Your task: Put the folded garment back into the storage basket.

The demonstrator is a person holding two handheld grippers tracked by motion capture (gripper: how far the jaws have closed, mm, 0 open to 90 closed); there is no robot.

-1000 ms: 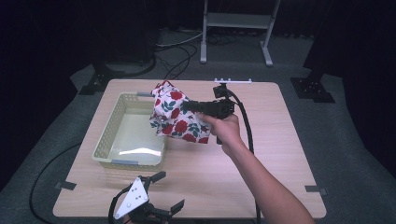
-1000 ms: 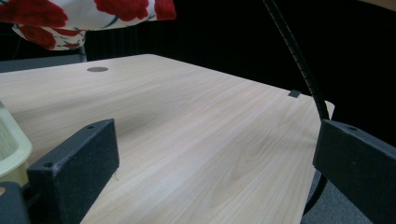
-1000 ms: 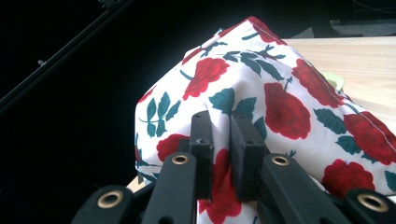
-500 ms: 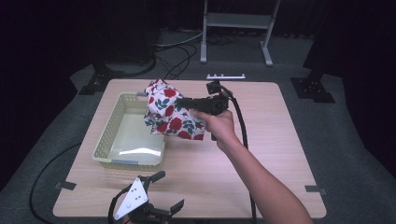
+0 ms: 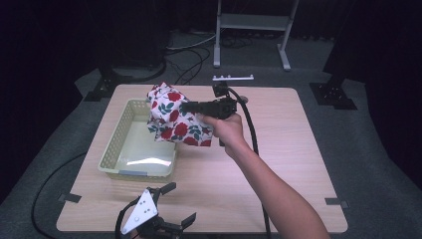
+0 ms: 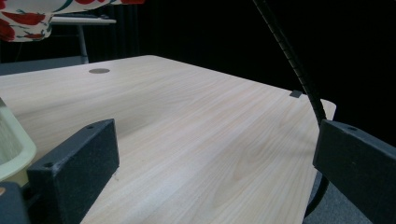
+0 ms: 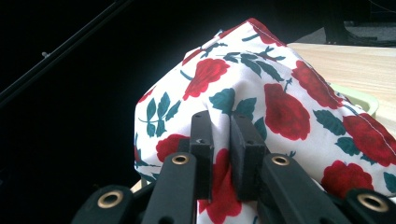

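A white cloth with red roses and green leaves [image 5: 175, 118] hangs in the air over the right rim of a pale green basket [image 5: 115, 149]. My right gripper [image 5: 185, 106] is shut on a fold of the cloth [image 7: 261, 88], held by a hand reaching in from the lower right. In the right gripper view its two jaws pinch the fabric between them. My left gripper [image 5: 171, 201] lies on the table near the front edge, jaws spread wide with nothing between them. In the left gripper view its fingers [image 6: 79, 163] frame bare tabletop.
The wooden table [image 5: 298, 149] has bare surface to the right of the basket. A black cable [image 5: 251, 134] trails from the right gripper along the forearm. A metal stand [image 5: 251, 22] and floor cables lie behind the table.
My right gripper has carried the cloth a little to the left, toward the basket. The left gripper has not moved.
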